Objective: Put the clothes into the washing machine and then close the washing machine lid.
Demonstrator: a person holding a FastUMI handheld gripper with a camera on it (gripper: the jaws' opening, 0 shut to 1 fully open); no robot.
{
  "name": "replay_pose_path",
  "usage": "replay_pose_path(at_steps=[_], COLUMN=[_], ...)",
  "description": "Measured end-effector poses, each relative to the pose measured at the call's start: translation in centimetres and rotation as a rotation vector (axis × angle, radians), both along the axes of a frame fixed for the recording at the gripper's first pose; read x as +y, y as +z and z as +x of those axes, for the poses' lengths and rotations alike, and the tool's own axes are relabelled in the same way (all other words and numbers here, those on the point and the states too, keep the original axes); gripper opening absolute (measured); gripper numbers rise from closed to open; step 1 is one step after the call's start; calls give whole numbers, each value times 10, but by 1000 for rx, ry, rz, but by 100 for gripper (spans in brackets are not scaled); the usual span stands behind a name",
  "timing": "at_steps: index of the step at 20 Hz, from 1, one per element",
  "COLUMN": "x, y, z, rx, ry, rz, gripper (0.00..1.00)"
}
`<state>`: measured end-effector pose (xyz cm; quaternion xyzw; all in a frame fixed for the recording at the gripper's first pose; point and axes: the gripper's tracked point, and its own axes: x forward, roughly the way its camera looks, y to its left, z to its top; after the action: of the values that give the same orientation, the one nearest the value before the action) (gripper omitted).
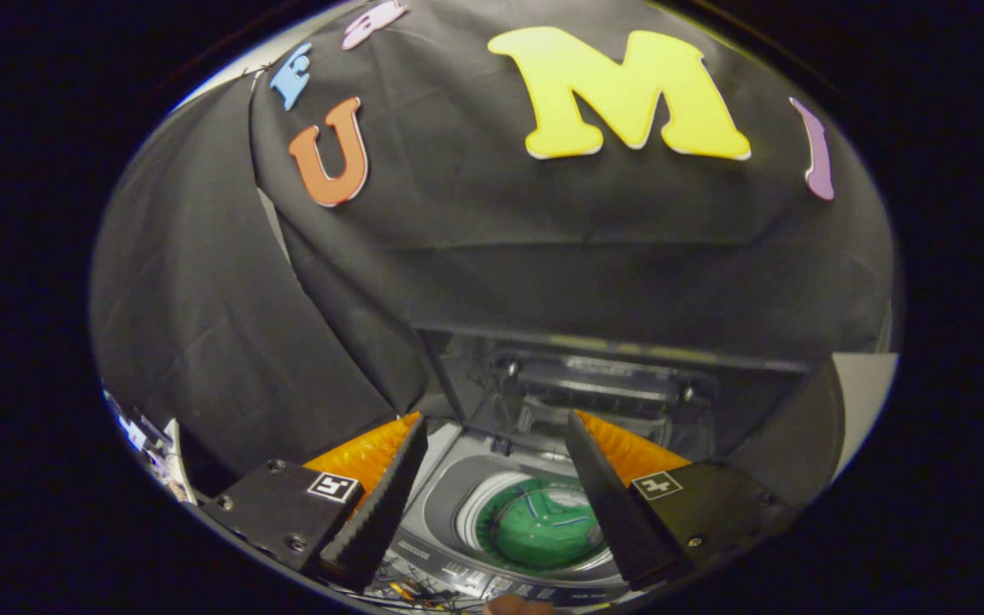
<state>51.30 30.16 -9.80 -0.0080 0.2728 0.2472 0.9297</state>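
A grey top-loading washing machine (445, 504) stands below and between my fingers, its round drum open. A green garment (539, 530) lies inside the drum. The machine's dark lid (603, 384) is raised upright at the back, just beyond the fingertips. My gripper (494, 427) hovers above the drum, open, with nothing between its two black, orange-backed fingers (381, 504).
Black booth cloth hangs behind and to the left of the machine. The control panel (475, 585) runs along the machine's front edge, with loose cables beside it. A fingertip of a person (518, 605) shows at the front edge. Some clutter (146, 444) sits low on the left.
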Motion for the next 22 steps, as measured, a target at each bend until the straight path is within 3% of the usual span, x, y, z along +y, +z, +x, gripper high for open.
replay_pose_path(at_steps=[7,17,22], x=[-5,-29,-38], y=[45,-10,-28], z=[65,133,138], rx=[-75,60,80], ry=[-49,-219,-273], rz=[-10,-28,-48], gripper=[100,100,100])
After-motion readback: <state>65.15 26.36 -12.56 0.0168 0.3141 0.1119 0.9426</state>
